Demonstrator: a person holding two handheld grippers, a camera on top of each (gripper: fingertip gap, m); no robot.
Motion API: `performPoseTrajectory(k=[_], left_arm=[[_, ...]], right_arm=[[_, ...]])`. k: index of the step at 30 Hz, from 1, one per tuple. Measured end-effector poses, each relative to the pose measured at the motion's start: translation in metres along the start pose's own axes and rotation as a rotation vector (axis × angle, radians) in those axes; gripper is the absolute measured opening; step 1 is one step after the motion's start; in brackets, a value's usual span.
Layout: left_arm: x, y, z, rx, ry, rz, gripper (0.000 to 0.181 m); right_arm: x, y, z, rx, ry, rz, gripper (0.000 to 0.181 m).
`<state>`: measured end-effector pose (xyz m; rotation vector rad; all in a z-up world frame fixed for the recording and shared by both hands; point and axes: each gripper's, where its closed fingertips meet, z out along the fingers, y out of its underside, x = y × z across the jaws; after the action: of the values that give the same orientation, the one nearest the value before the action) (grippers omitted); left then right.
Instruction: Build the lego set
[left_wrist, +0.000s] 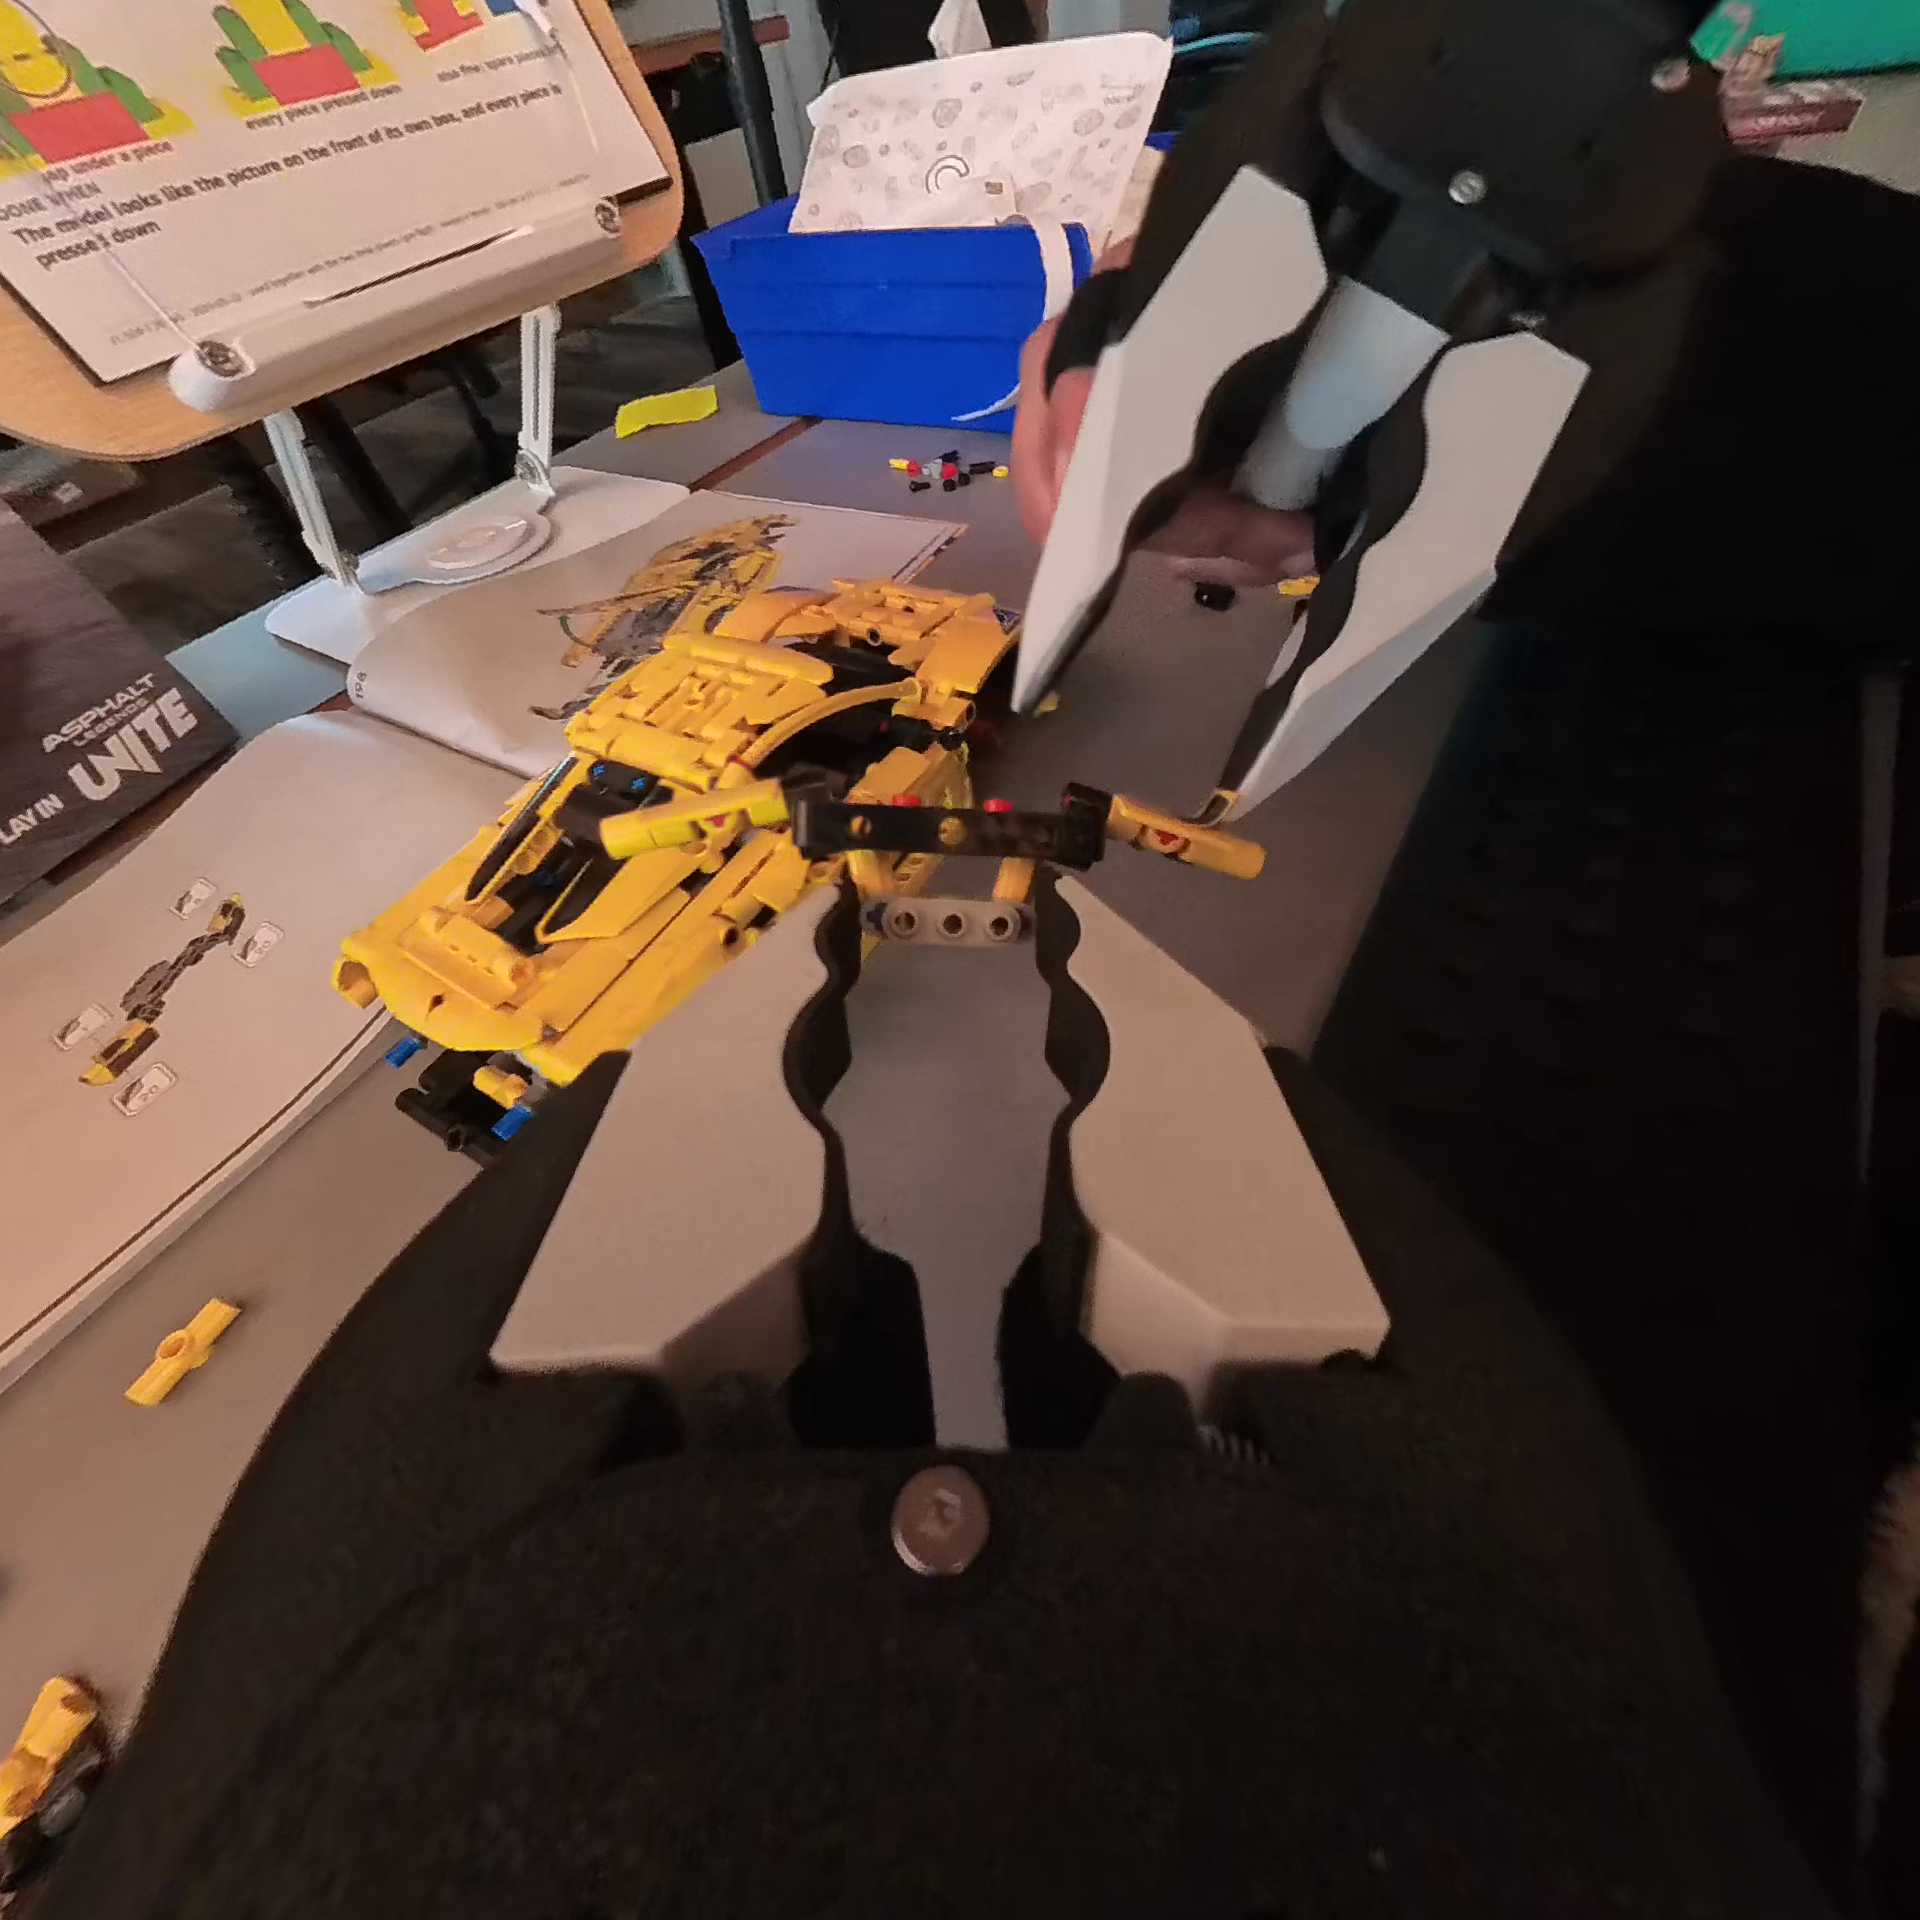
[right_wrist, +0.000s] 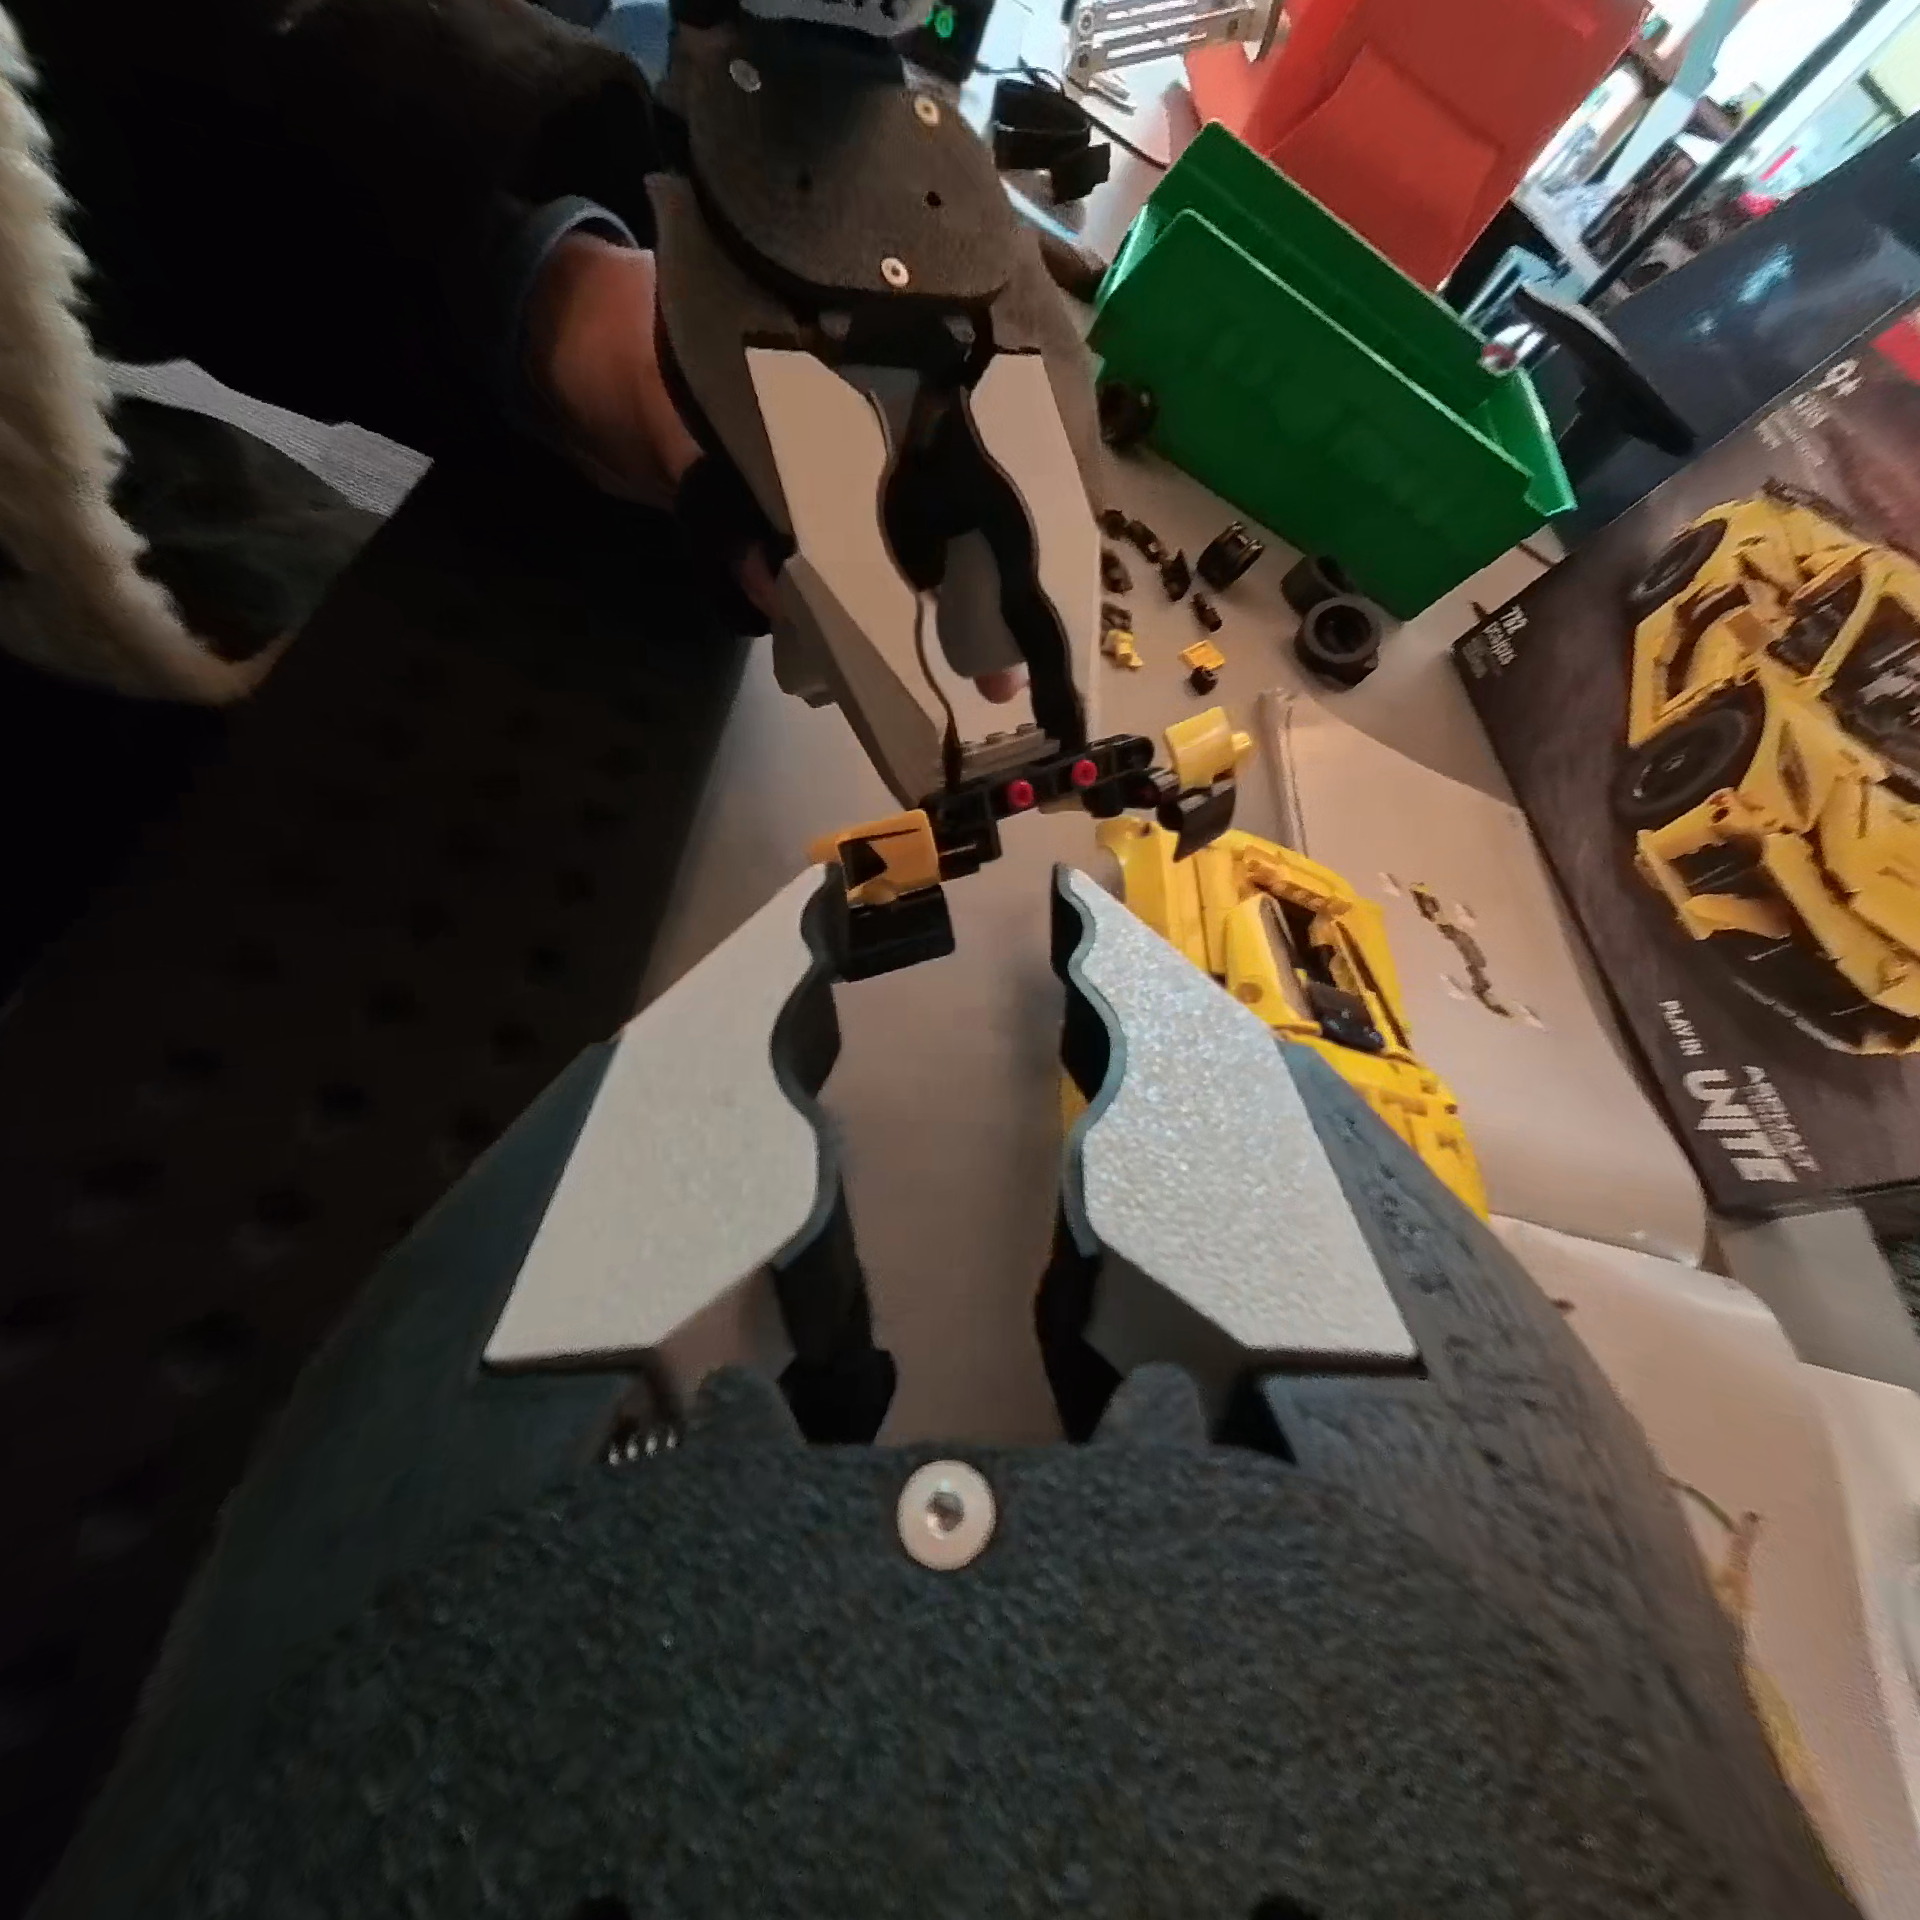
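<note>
My left gripper (left_wrist: 945, 914) is shut on the grey holed beam (left_wrist: 951, 923) under a small sub-assembly (left_wrist: 935, 828): a black beam with red pins and a yellow piece at each end. It holds this in the air beside the yellow lego car (left_wrist: 675, 831) on the table. In the right wrist view the left gripper (right_wrist: 997, 758) comes down from above onto the sub-assembly (right_wrist: 1049, 779). My right gripper (right_wrist: 940, 894) is open. The sub-assembly's yellow and black end piece (right_wrist: 888, 883) lies against its left fingertip. The car (right_wrist: 1299, 987) sits just right of it.
The open instruction booklet (left_wrist: 260, 935) lies under and left of the car. A tilted sheet stand (left_wrist: 312, 187) and blue bin (left_wrist: 883, 312) stand behind. A green bin (right_wrist: 1320, 416), the set's box (right_wrist: 1714, 831), black tyres (right_wrist: 1335, 623) and small loose pieces (left_wrist: 945, 470) are around. The tips of both grippers are at nearly the same place.
</note>
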<state>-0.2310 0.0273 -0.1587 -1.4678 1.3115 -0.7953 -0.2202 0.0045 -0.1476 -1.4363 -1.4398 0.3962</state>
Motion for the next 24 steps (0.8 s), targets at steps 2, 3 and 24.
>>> performPoseTrajectory(k=[2, 3, 24], left_arm=[[0.004, 0.000, 0.001, -0.004, 0.012, 0.018, 0.034], [0.006, 0.000, 0.001, -0.004, 0.018, 0.028, 0.034], [0.043, -0.008, 0.003, 0.031, 0.144, 0.145, 0.033]], right_arm=[[-0.003, 0.002, -0.001, 0.004, -0.038, 0.041, 0.041], [-0.004, 0.004, -0.001, 0.004, -0.054, 0.058, 0.044], [-0.041, 0.015, -0.005, -0.044, -0.380, 0.355, 0.071]])
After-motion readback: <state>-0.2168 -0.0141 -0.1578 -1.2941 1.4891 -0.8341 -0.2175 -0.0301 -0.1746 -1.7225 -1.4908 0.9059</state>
